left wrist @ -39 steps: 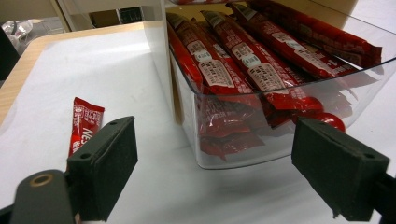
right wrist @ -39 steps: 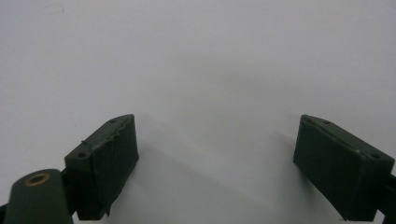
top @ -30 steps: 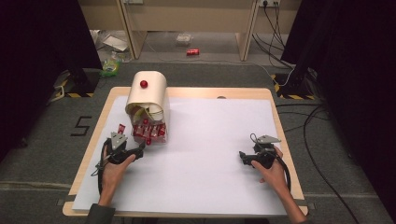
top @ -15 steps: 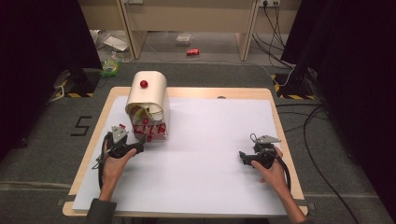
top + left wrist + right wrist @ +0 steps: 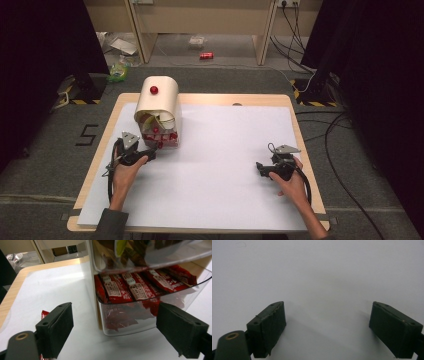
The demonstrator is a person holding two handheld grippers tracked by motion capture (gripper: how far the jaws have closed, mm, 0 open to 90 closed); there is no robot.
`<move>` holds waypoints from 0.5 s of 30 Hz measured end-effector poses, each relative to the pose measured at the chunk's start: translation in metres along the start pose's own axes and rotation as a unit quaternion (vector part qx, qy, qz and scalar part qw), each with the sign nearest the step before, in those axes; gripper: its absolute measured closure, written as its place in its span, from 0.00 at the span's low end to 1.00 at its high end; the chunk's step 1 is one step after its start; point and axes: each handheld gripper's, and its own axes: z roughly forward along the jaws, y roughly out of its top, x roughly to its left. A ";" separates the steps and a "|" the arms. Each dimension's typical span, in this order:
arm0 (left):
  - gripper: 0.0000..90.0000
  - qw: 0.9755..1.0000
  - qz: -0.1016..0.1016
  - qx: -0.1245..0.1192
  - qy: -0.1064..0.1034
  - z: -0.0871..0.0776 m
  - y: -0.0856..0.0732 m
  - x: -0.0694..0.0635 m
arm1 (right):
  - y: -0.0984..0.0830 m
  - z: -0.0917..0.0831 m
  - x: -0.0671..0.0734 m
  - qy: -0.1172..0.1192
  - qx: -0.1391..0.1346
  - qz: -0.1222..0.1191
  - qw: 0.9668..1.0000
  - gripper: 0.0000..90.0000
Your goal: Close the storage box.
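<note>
The left gripper [image 5: 115, 332] is held with jaws spread wide, just before the clear tray [image 5: 150, 322] at the centre of its view. Red packets [image 5: 130, 288] are seen lying in that tray. In the high view the dispenser [image 5: 157, 112] stands at upper left. The right gripper [image 5: 262, 167], at lower right, is spread over bare white sheet [image 5: 225, 165].

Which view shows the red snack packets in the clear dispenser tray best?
The left gripper view: the red packets lie close up, labels visible, inside the clear tray. The high view shows them small beneath the dispenser's lid; the right gripper view faces white table.
</note>
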 end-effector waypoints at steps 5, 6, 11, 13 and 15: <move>0.16 1.000 -0.002 0.000 0.002 0.004 0.002 0.001 | 0.000 0.000 0.000 0.000 0.000 0.000 1.000 0.16; 0.16 1.000 -0.002 0.000 0.003 0.005 0.002 0.001 | 0.000 0.000 0.000 0.000 0.000 0.000 1.000 0.16; 0.15 1.000 -0.005 0.001 -0.001 0.007 0.002 0.001 | 0.000 0.000 0.000 0.000 0.000 0.000 1.000 0.16; 0.13 1.000 -0.007 0.001 -0.002 0.007 0.002 0.002 | 0.000 0.000 0.000 0.000 0.000 0.000 1.000 0.16; 0.11 1.000 -0.009 0.001 -0.001 0.008 0.002 0.003 | 0.000 0.000 0.000 0.000 0.000 0.000 1.000 0.16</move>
